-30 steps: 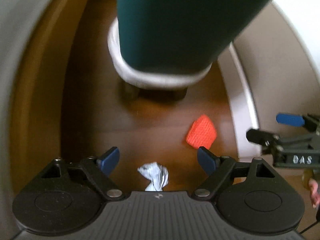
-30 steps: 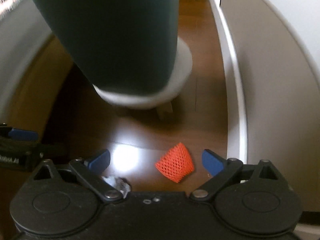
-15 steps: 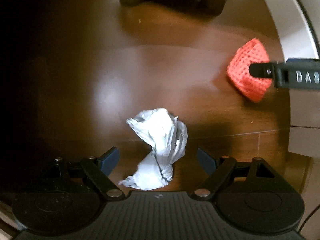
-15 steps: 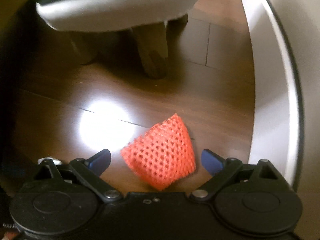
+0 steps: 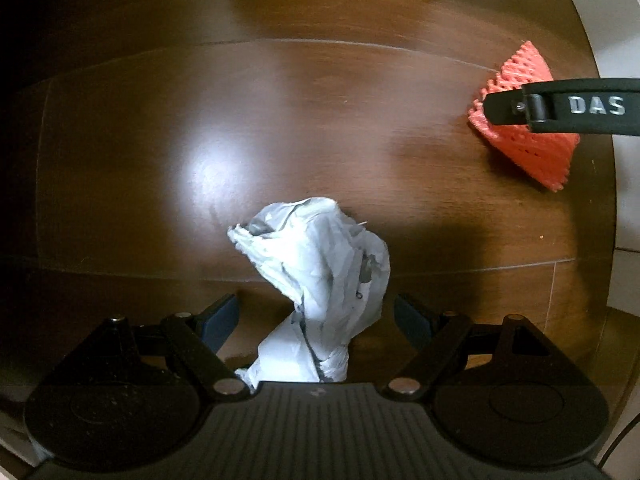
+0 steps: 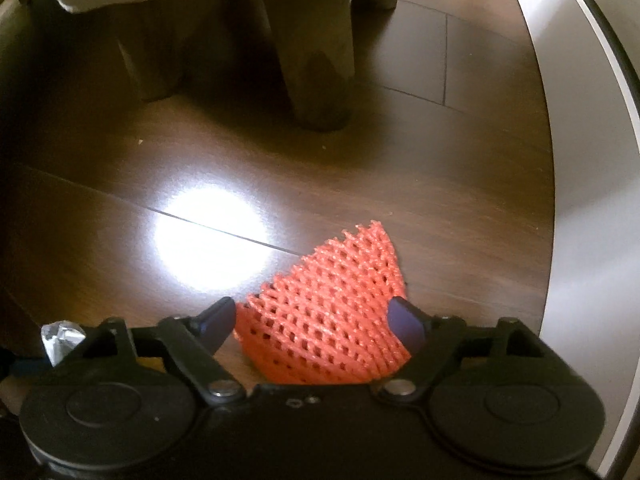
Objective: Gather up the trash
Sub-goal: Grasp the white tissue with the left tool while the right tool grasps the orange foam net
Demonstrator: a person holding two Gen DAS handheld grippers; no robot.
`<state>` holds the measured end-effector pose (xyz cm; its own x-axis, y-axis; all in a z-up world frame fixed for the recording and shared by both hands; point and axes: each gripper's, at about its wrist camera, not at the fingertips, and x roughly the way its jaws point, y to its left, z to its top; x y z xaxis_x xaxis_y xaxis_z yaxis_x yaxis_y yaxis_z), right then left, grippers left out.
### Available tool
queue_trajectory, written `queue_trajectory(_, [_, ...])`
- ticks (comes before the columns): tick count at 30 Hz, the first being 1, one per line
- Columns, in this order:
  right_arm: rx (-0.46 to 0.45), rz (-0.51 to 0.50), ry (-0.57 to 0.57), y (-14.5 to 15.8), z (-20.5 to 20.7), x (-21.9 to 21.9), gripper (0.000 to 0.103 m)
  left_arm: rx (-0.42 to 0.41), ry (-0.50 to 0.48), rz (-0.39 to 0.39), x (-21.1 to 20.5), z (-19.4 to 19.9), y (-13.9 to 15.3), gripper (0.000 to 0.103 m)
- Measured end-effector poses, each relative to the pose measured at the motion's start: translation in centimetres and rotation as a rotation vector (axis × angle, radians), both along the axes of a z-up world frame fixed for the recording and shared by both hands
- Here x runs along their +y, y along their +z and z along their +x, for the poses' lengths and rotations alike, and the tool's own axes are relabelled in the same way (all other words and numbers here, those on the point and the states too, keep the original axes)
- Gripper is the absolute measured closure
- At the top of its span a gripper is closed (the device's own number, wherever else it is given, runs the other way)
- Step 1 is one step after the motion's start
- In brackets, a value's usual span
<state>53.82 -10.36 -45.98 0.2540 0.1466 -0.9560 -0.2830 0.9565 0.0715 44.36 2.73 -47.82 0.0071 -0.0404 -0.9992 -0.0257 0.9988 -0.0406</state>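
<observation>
**Mira:** Left wrist view first. What did it show?

**Tom:** The left gripper (image 5: 316, 318) was low over the dark wooden floor (image 5: 160, 128), its blue fingertips (image 5: 220, 320) spread apart. A crumpled grey-white wrapper (image 5: 320, 276) lay on the floor between them, its near end running back under the gripper body. Neither tip touched it.

**Mira:** And the other piece of trash?

**Tom:** An orange foam net (image 5: 528, 144) lay well apart from the wrapper, far to the right near the white baseboard (image 5: 592, 20). A black bar marked "DAS" crossed over it, part of the right gripper (image 5: 560, 106).

**Mira:** How did that look from the right wrist?

**Tom:** The right gripper (image 6: 312, 318) also stood with its jaws apart, straddling the orange foam net (image 6: 324, 320). The net rested on the floor (image 6: 400, 160) and filled most of the gap; its edges ran right up to both blue pads (image 6: 404, 320), though I could not tell whether they pressed on it.

**Mira:** Anything else in that view?

**Tom:** A stool's wooden legs (image 6: 320, 72) stood farther ahead, a bright glare spot (image 6: 210, 240) lay on the planks, and a corner of the wrapper (image 6: 60, 340) showed at the far left.
</observation>
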Motion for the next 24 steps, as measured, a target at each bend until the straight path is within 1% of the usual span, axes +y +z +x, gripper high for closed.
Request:
queue_trajectory(1, [0.001, -0.006, -0.002, 0.0, 0.0, 0.0, 0.029, 0.0, -0.006, 0.006, -0.2, 0.2, 0.1, 0.029])
queue_trajectory(2, [0.005, -0.014, -0.004, -0.1, 0.0, 0.1, 0.033, 0.006, -0.012, 0.008, -0.3, 0.2, 0.1, 0.035])
queue_trajectory(3, [0.006, -0.024, -0.002, -0.2, 0.0, 0.2, 0.036, 0.011, -0.013, 0.005, -0.3, 0.3, 0.0, 0.045])
queue_trajectory(4, [0.001, -0.033, -0.001, -0.2, 0.0, 0.2, 0.041, 0.008, -0.016, 0.016, -0.4, 0.3, 0.1, 0.048])
queue_trajectory(5, [-0.003, -0.046, 0.0, -0.3, -0.1, 0.3, 0.045, 0.007, -0.02, 0.021, -0.4, 0.3, 0.1, 0.049])
queue_trajectory(6, [-0.004, -0.054, 0.002, -0.3, -0.1, 0.4, 0.046, 0.005, -0.021, 0.021, -0.5, 0.3, 0.1, 0.052])
queue_trajectory(7, [-0.008, -0.057, 0.002, -0.2, -0.2, 0.4, 0.051, 0.002, -0.02, 0.02, -0.6, 0.3, 0.2, 0.063])
queue_trajectory(8, [-0.012, -0.061, 0.002, -0.1, -0.4, 0.4, 0.055, 0.0, -0.023, 0.025, -0.6, 0.3, 0.3, 0.069])
queue_trajectory(10, [-0.022, -0.077, 0.004, 0.0, -0.7, 0.5, 0.069, 0.003, -0.019, 0.026, -1.3, 0.5, 0.4, 0.071])
queue_trajectory(11, [-0.025, -0.077, 0.003, 0.2, -0.9, 0.6, 0.08, -0.002, -0.012, 0.021, -1.1, 0.5, 0.7, 0.071])
queue_trajectory(13, [-0.024, -0.085, -0.005, 0.4, -1.0, 0.6, 0.093, -0.013, -0.003, 0.016, -1.0, 0.7, 1.0, 0.072])
queue_trajectory(15, [-0.028, -0.087, -0.023, 1.0, -1.3, 0.4, 0.094, -0.022, 0.003, 0.008, -0.7, 0.8, 1.7, 0.072])
queue_trajectory(17, [-0.04, -0.061, -0.052, 2.1, -1.8, -0.2, 0.094, -0.027, 0.027, -0.012, -0.4, 0.9, 2.8, 0.073])
queue_trajectory(18, [-0.046, -0.05, -0.066, 2.8, -2.1, -0.4, 0.094, -0.031, 0.036, -0.023, 0.4, 0.8, 3.8, 0.074])
queue_trajectory(24, [-0.106, 0.038, -0.141, 9.6, -4.3, -1.3, 0.095, -0.073, 0.08, -0.066, 2.0, 1.3, 8.7, 0.074])
